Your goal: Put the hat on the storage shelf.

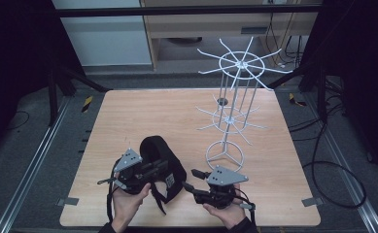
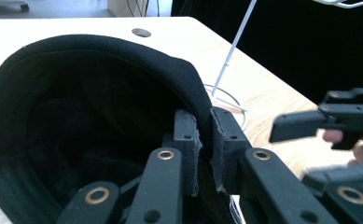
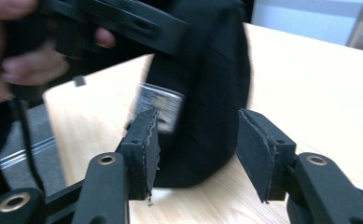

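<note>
A black cap point(image 1: 158, 151) lies at the near middle of the wooden table point(image 1: 128, 114), opening up. My left gripper point(image 1: 161, 168) is shut on its rim; in the left gripper view the jaws point(image 2: 206, 140) pinch the fabric edge of the cap point(image 2: 86, 88), whose dark inside shows. My right gripper point(image 1: 191, 178) stands open just right of the cap. In the right gripper view its pads point(image 3: 144, 144) are spread apart, with the cap's outer side point(image 3: 207, 70) and a white label point(image 3: 159, 106) between and just beyond them, not touching.
A white wire display rack point(image 1: 232, 114) with two tiers of hooks stands on a ring base at the right middle of the table; its thin post point(image 2: 235, 44) rises behind the cap. A small round hole point(image 1: 222, 101) sits near the table's far edge.
</note>
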